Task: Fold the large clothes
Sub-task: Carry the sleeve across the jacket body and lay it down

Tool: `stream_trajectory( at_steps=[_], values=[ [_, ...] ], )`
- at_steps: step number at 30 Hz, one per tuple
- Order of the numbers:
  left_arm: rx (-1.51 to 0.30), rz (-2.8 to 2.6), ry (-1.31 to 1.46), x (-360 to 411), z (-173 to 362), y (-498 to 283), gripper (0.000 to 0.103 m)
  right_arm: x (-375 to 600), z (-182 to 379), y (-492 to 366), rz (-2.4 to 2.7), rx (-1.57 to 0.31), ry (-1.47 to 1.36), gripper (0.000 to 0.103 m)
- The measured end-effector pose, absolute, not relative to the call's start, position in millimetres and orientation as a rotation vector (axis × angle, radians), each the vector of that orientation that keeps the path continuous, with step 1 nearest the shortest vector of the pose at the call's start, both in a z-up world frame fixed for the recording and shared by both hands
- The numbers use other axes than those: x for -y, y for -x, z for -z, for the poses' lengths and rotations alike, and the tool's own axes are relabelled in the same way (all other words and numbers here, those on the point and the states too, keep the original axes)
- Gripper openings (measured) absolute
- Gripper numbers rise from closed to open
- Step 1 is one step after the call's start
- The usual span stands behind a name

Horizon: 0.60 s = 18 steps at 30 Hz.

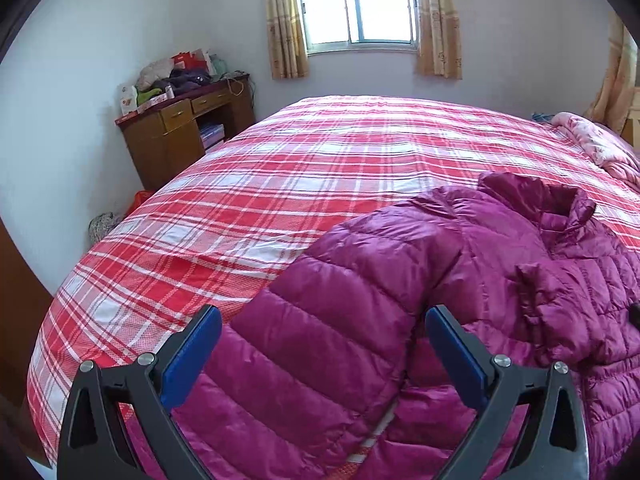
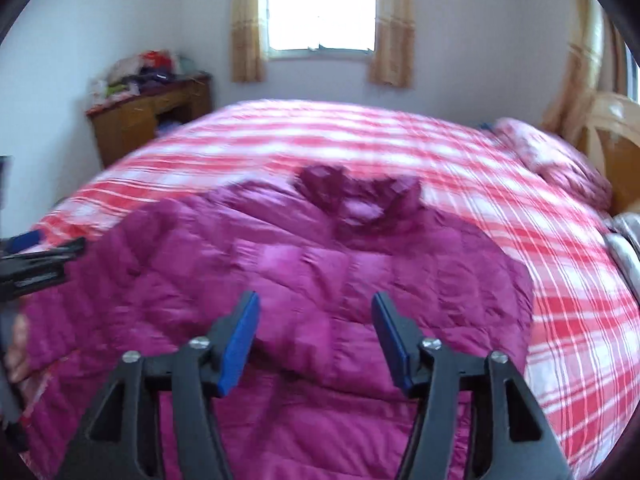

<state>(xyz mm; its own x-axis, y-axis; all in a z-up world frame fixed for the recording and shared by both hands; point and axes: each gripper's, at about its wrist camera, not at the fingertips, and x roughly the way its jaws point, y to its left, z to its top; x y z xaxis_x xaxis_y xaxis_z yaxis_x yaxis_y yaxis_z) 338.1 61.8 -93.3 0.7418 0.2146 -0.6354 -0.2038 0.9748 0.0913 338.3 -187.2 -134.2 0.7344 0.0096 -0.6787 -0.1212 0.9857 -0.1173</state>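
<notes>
Two grippers work one purple jacket (image 1: 460, 280) spread on the plaid bed (image 1: 280, 168). Left gripper (image 1: 322, 344), lower centre of the left view: jaws wide apart, straddling a quilted sleeve (image 1: 340, 320) that passes between them unpinched, probably set for a grab or just after a release. Right gripper (image 2: 314, 336), lower centre of the right view: jaws apart over the jacket's body, nothing between the pads. This view is motion-blurred.

Jacket occupies the lower half of both views. Collar (image 2: 360, 196) points toward the window (image 2: 322, 8) at the top of the frame; hem lies nearest the cameras. Long axis thus runs bottom to top, so the sleeves likely fold inward across it first.
</notes>
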Motion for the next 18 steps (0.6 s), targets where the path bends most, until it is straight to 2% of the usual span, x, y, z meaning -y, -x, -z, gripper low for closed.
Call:
stream_trajectory(
  at_steps=[1, 4, 9, 13, 16, 18],
  values=[
    [-0.697, -0.223, -0.02, -56.6, 92.3, -338.4, 0.102, 188.0, 142.1, -344.8, -0.063, -0.771, 0.161, 0.054],
    [-0.689, -0.207, -0.042, -41.1, 88.7, -339.2, 0.102, 169.9, 173.8, -363.6, -0.103, -0.865, 0.183, 0.051],
    [-0.685, -0.204, -0.07, -24.0, 84.9, -345.0, 0.102, 126.9, 187.8, -356.1, -0.177, -0.837, 0.266, 0.037],
    [-0.683, -0.197, -0.076, -6.4, 79.9, -355.5, 0.102, 137.6, 180.0, -351.1, -0.221, -0.837, 0.222, 0.037],
    [-0.668, -0.181, -0.092, 14.6, 73.0, -363.0, 0.102, 158.9, 161.0, -339.4, -0.236, -0.785, 0.174, 0.047],
    [-0.653, -0.168, -0.112, 34.5, 68.4, -369.3, 0.102, 181.2, 148.1, -332.8, -0.219, -0.741, 0.154, 0.05]
  ],
)
